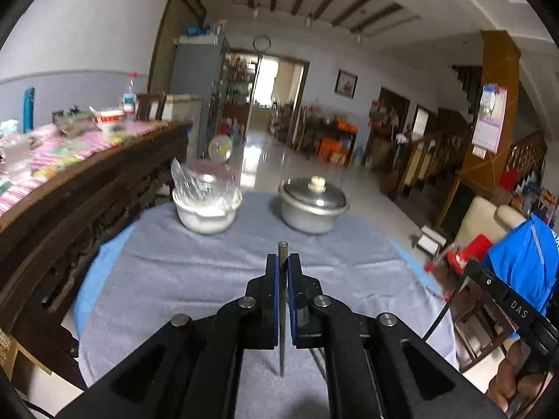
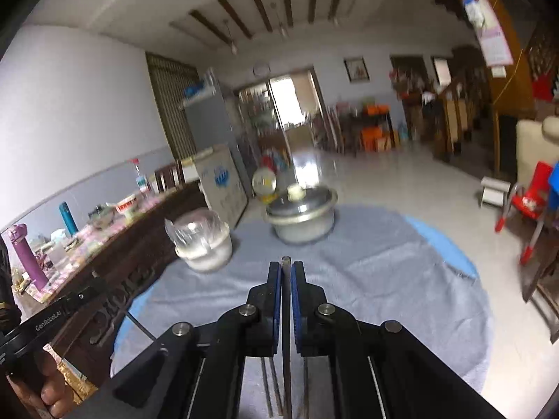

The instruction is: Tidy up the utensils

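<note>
Holding a thin metal utensil in my left gripper, I see its jaws clenched on the stem, whose blunt end pokes out just past the blue pads. My right gripper is likewise clenched on a second metal utensil, again with only the tip showing beyond the pads. Both point slightly downward over the round worktop with its grey cloth. At the far edge stand a white bowl stuffed with crinkled clear plastic, on the left, and a lidded metal pot to its right, well apart from both jaws. More thin metal rods lie on the cloth below my right gripper.
</note>
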`<state>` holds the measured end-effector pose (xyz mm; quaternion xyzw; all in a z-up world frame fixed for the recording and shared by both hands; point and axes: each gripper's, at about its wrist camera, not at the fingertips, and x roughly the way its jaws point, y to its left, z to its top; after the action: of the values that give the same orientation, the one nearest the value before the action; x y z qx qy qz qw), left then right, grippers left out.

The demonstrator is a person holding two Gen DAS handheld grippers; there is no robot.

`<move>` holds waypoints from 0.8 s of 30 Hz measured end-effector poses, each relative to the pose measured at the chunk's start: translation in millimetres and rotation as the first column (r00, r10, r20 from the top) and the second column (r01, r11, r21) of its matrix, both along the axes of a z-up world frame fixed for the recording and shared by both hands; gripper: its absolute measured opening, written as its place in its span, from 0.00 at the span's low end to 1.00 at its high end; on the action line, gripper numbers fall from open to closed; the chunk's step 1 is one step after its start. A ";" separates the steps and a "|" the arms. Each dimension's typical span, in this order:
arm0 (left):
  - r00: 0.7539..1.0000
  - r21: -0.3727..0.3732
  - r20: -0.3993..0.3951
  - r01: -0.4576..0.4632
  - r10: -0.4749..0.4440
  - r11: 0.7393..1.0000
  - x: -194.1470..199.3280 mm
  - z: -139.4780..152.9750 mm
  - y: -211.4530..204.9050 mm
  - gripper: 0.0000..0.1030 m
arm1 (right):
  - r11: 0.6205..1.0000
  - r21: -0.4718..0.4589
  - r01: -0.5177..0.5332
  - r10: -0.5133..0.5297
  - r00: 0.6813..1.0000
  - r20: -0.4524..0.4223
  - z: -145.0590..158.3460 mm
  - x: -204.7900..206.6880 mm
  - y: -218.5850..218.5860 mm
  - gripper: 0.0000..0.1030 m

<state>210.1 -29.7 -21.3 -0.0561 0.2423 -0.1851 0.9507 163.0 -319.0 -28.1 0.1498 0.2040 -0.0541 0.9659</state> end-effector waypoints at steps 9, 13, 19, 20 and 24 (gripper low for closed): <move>0.993 -0.060 0.115 -0.013 0.020 0.998 -45.0 36.6 6.3 0.05 | 0.999 -0.027 0.024 -0.019 0.986 0.166 49.4 -48.4 23.2 0.06; 0.986 -0.090 0.165 -0.009 0.024 0.996 -64.3 53.9 11.1 0.05 | 1.000 -0.029 0.013 -0.005 0.968 0.252 73.0 -72.9 31.5 0.06; 0.979 -0.131 0.206 0.030 -0.002 0.991 -90.0 73.4 19.1 0.05 | 0.999 -0.023 -0.033 0.038 0.950 0.309 92.0 -99.1 50.7 0.06; 0.977 -0.135 0.211 0.035 -0.006 0.990 -94.6 75.0 20.2 0.05 | 0.999 -0.025 -0.039 0.045 0.950 0.311 93.7 -102.2 53.4 0.06; 0.977 -0.148 0.211 0.060 -0.028 0.987 -106.0 75.4 21.2 0.05 | 0.998 -0.037 -0.052 0.061 0.951 0.303 91.0 -109.6 64.2 0.06</move>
<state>104.1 -8.5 54.1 -0.1038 0.1277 -0.2291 0.9594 53.4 -254.8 63.0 0.1365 0.0565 -0.0059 0.9890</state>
